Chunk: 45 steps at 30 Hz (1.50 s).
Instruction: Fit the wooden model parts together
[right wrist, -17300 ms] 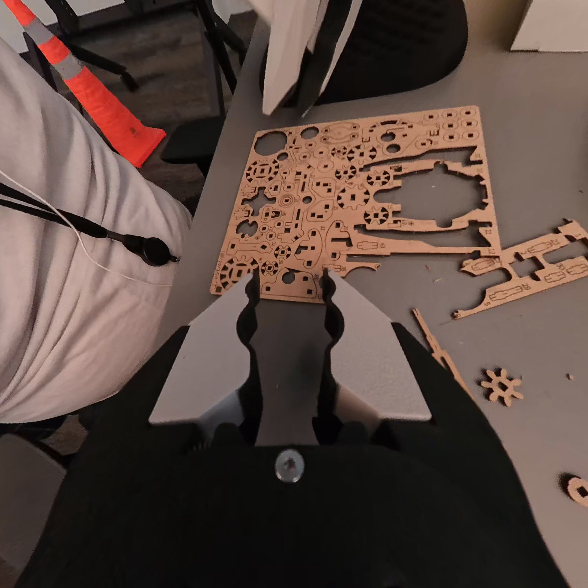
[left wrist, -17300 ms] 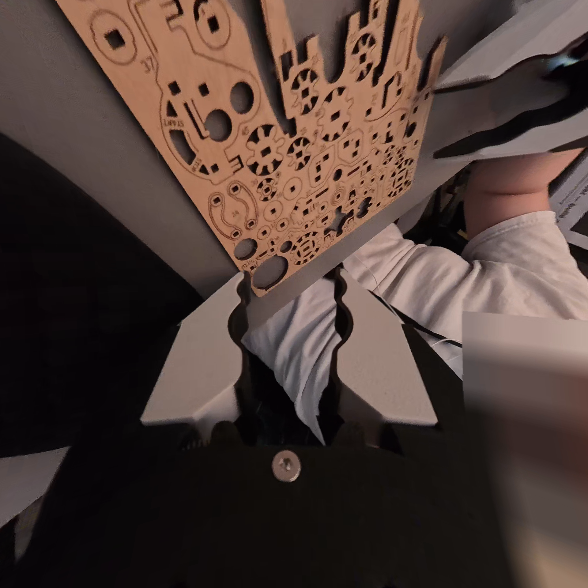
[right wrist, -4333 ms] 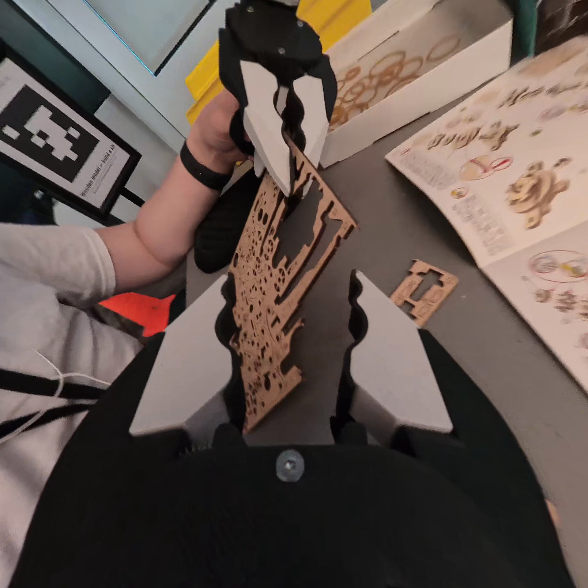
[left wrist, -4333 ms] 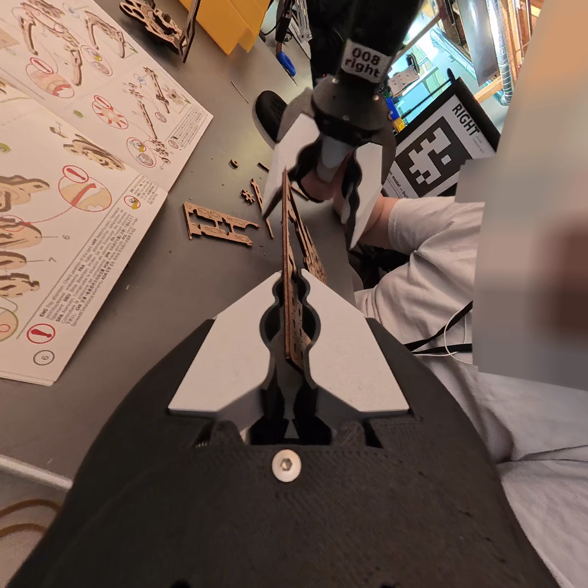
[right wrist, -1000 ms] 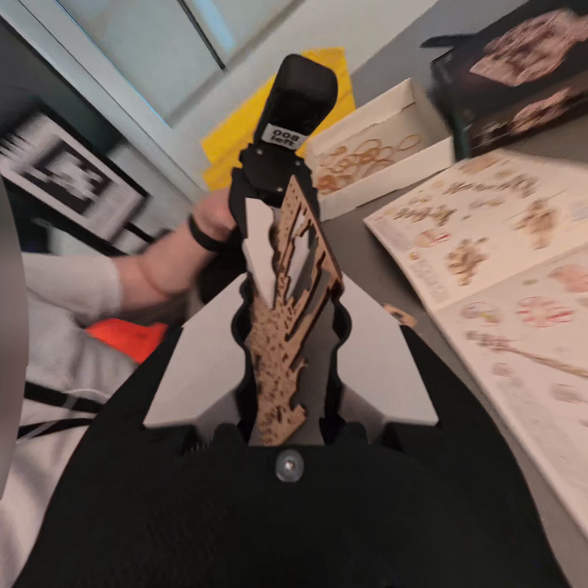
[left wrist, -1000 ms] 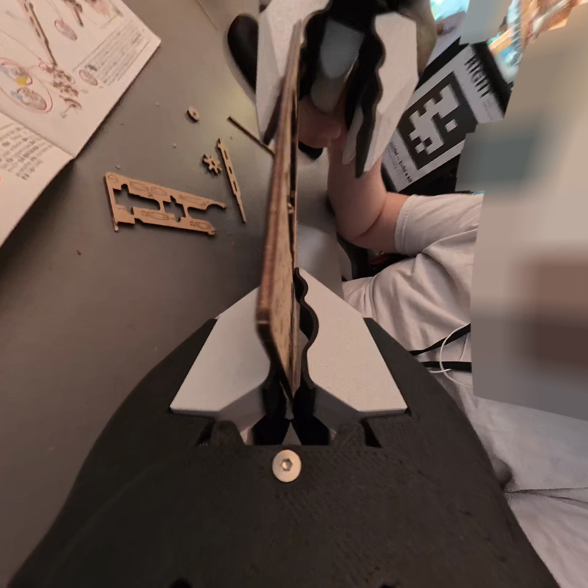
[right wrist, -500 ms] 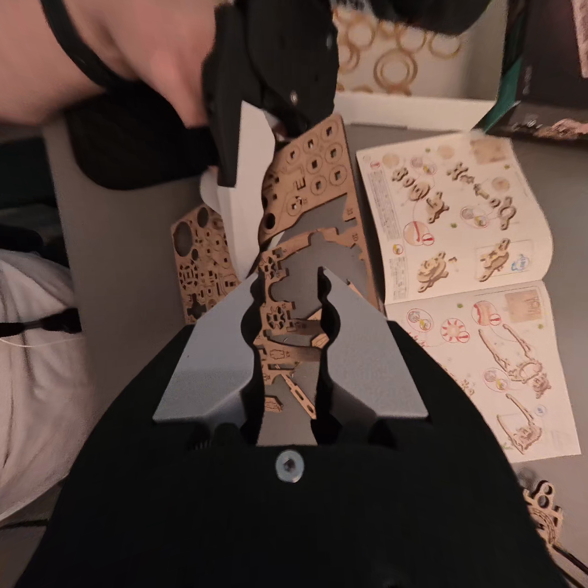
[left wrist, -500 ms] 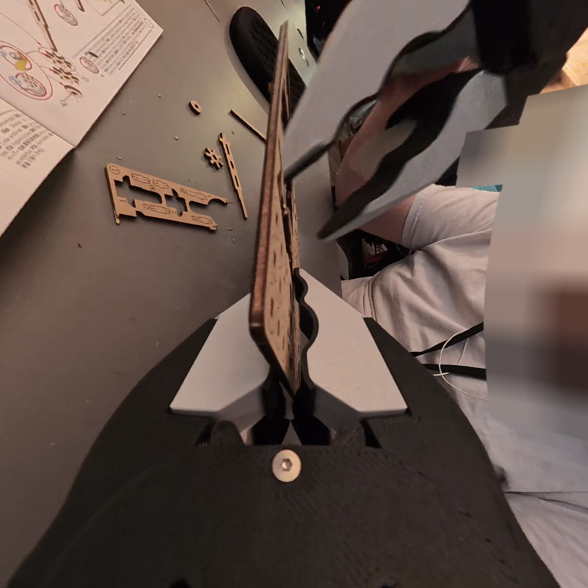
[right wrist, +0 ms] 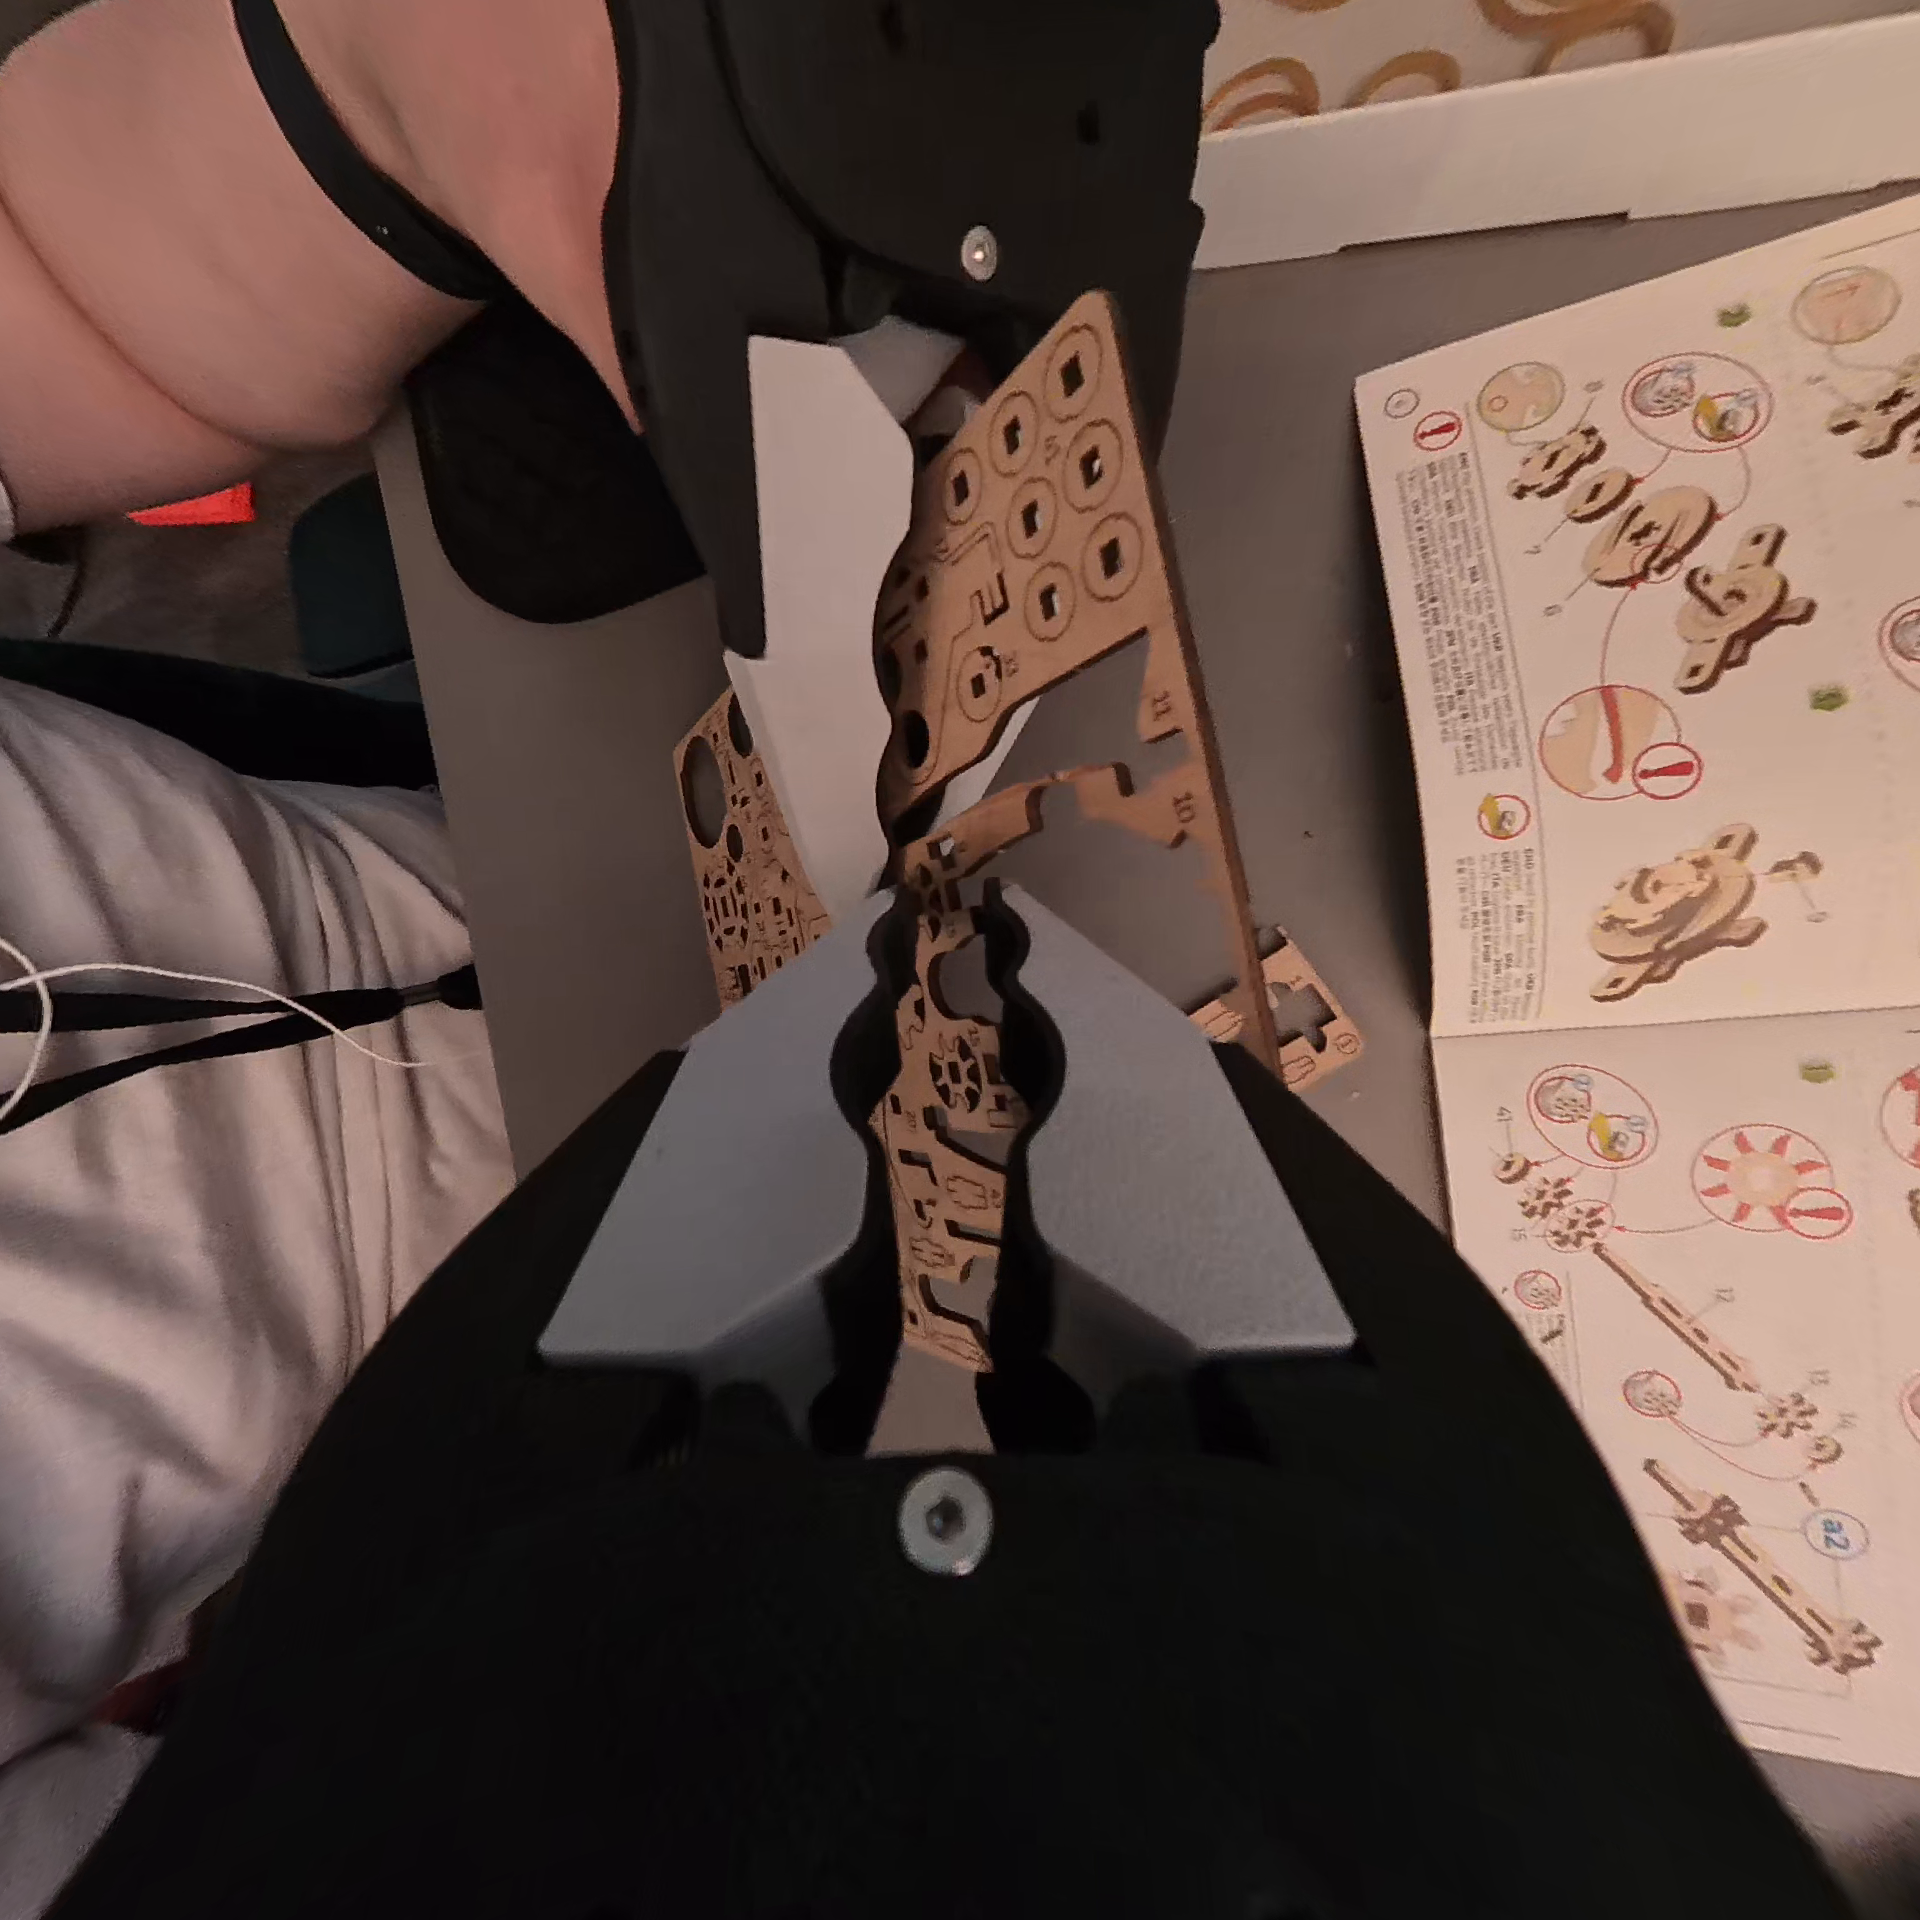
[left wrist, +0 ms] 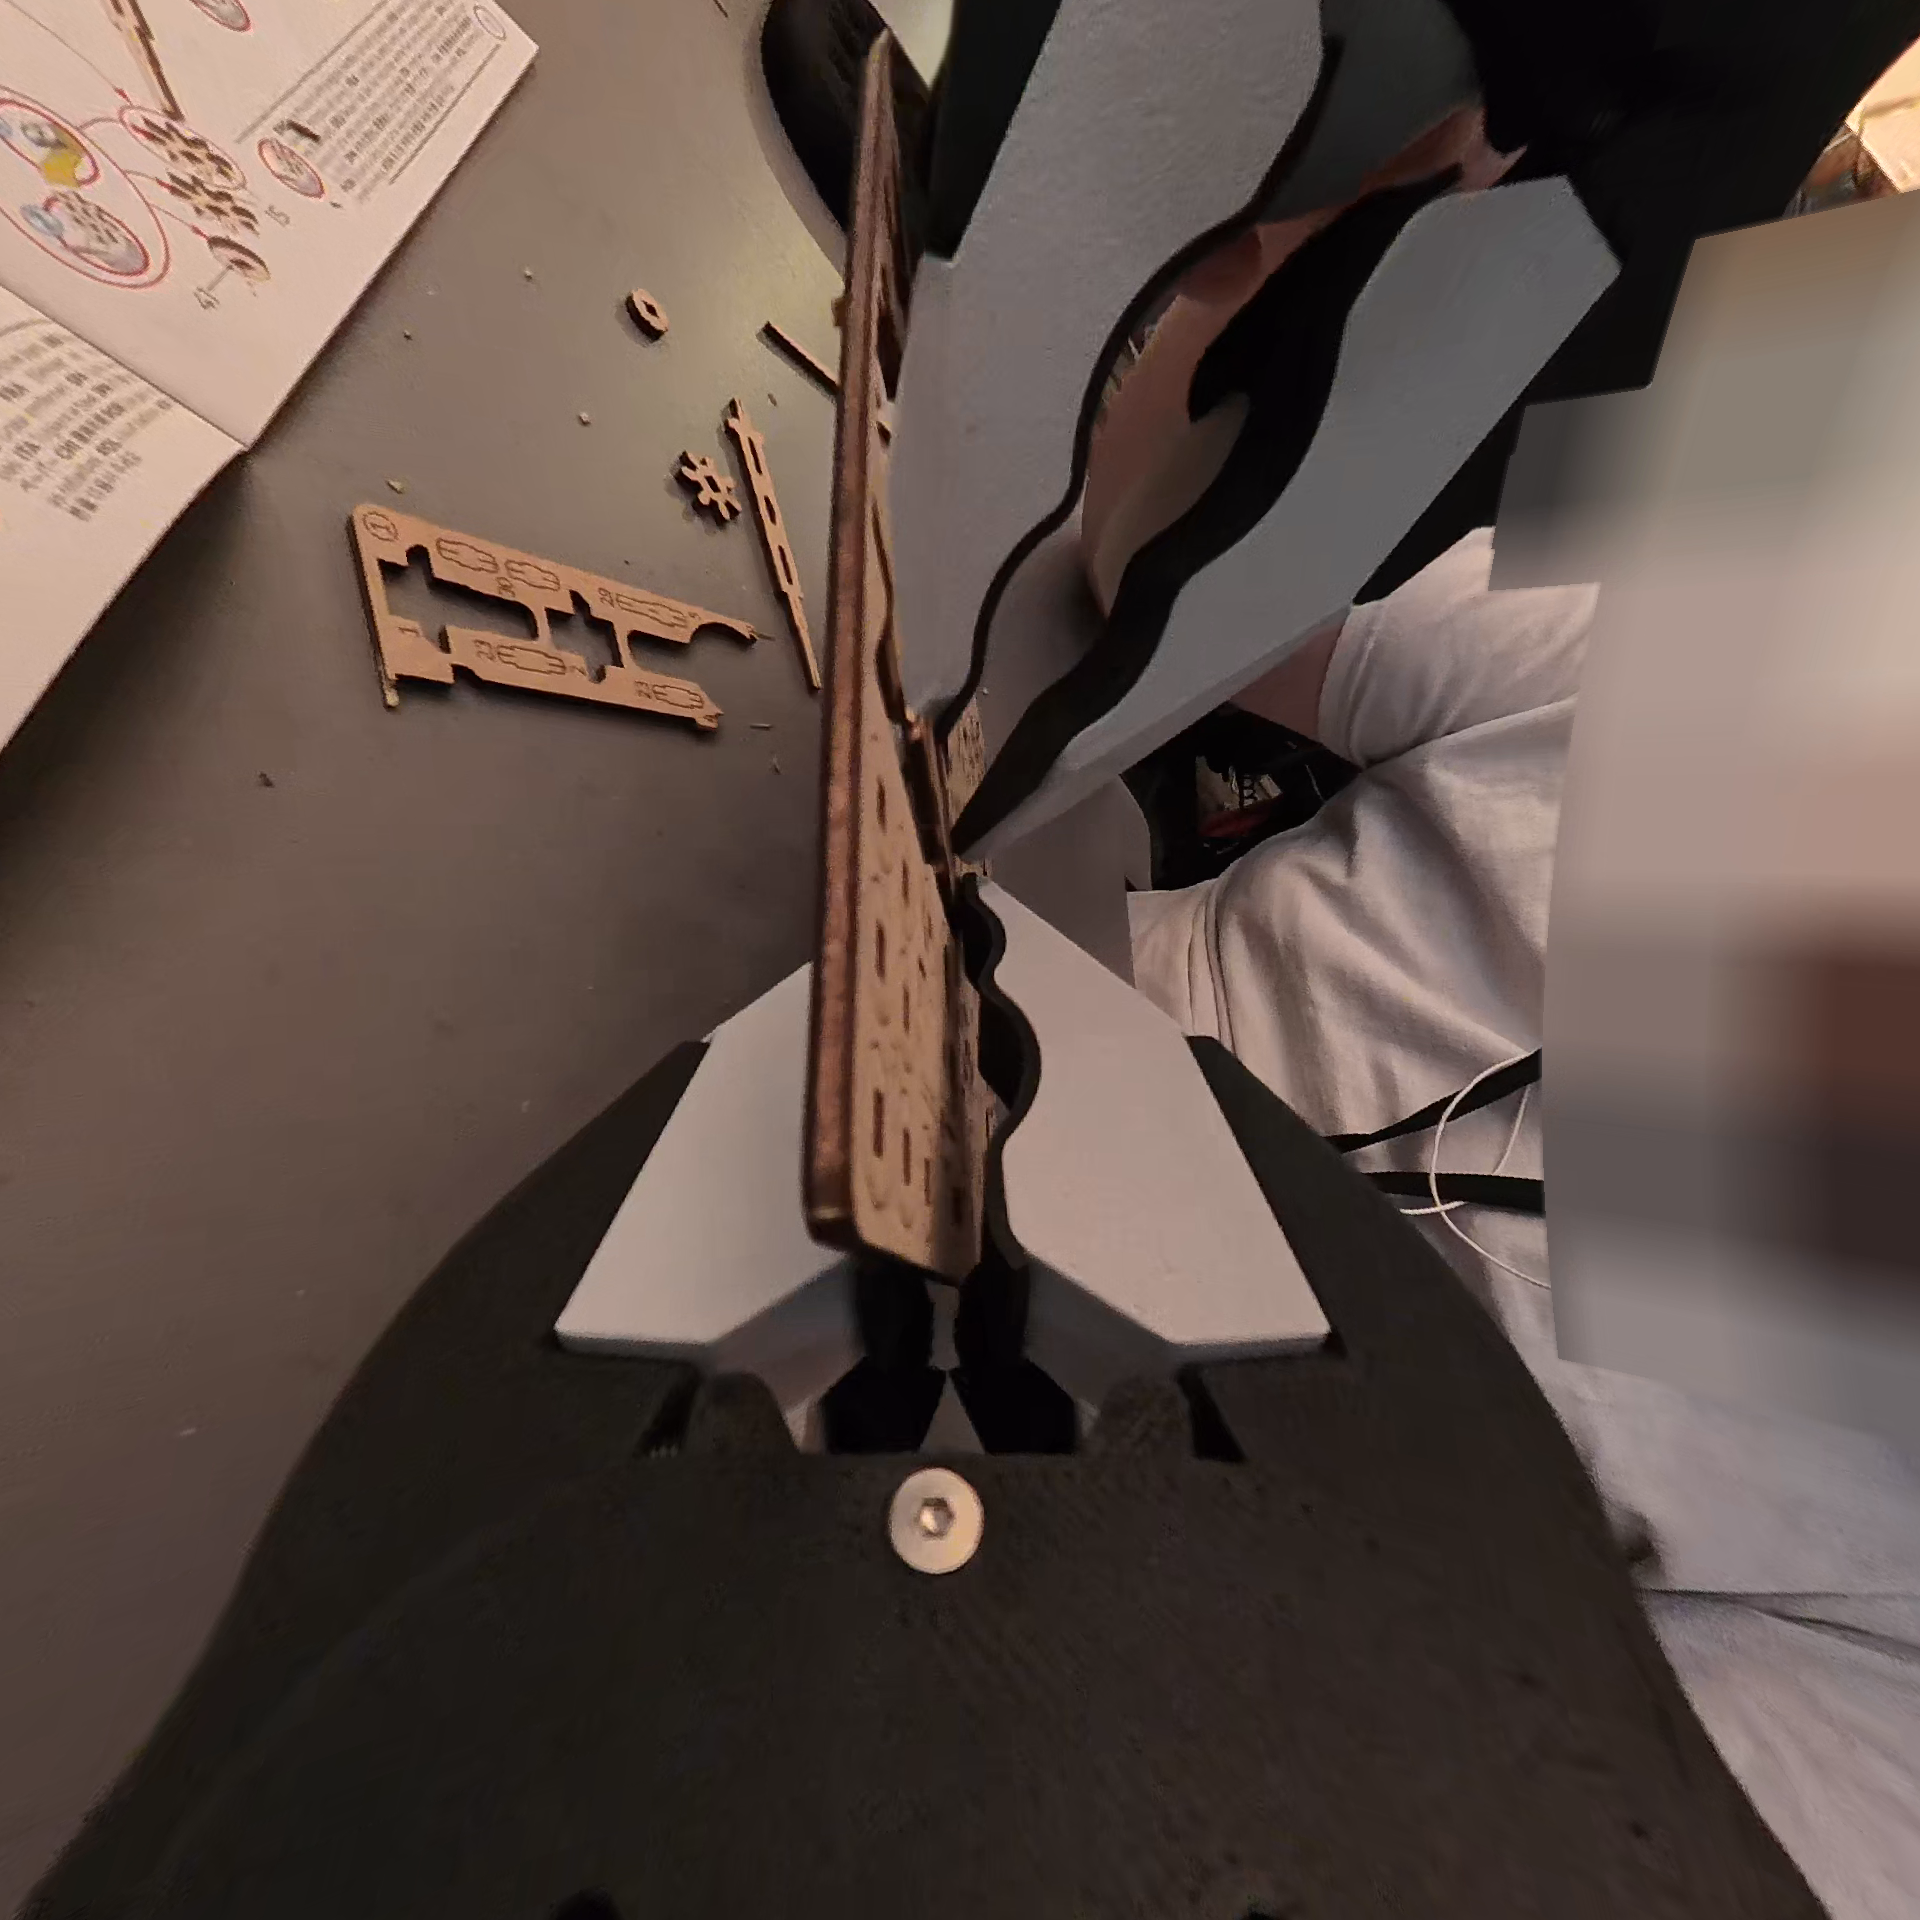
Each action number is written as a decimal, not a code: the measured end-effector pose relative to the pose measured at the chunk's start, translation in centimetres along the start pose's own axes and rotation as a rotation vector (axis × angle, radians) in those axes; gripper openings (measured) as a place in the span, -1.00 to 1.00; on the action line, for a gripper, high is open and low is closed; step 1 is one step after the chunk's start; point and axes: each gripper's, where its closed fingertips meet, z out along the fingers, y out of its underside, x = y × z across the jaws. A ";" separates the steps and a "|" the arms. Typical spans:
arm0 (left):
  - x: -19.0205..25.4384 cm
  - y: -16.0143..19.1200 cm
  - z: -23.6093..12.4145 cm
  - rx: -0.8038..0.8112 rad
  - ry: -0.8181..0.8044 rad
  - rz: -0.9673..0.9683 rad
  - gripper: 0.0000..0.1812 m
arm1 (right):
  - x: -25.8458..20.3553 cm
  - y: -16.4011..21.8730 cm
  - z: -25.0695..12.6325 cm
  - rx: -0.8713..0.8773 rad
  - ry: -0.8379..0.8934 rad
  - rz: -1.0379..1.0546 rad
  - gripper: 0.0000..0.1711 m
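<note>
Left wrist view: booklet [left wrist: 156,260] at far left, a loose frame [left wrist: 540,623] and a thin strip [left wrist: 774,540] flat on the table [left wrist: 312,987], then the left gripper [left wrist: 914,1039] clamped on the sheet [left wrist: 883,987], held edge-on and upright. To its right the right gripper [left wrist: 966,769] comes in, fingers slightly parted, tips at the sheet's face. Right wrist view shows those fingers [right wrist: 1132,1143] straddling a small piece [right wrist: 940,894] in the sheet [right wrist: 1039,540], not visibly pinching. Looks like the punch-out step: a part being freed, no fitting yet. Next wants a firm pinch and a gentle twist, or the thin wood may snap.
</note>
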 end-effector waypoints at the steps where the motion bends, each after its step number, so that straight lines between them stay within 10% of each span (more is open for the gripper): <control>1: 0.0 0.0 0.0 0.000 0.006 -0.002 -0.99 | 0.0 0.0 0.0 -0.009 0.000 -0.015 -0.88; 45: 0.1 0.0 -0.4 0.001 -0.032 0.019 -0.99 | -0.2 -0.6 -0.2 0.046 0.006 -0.060 -0.88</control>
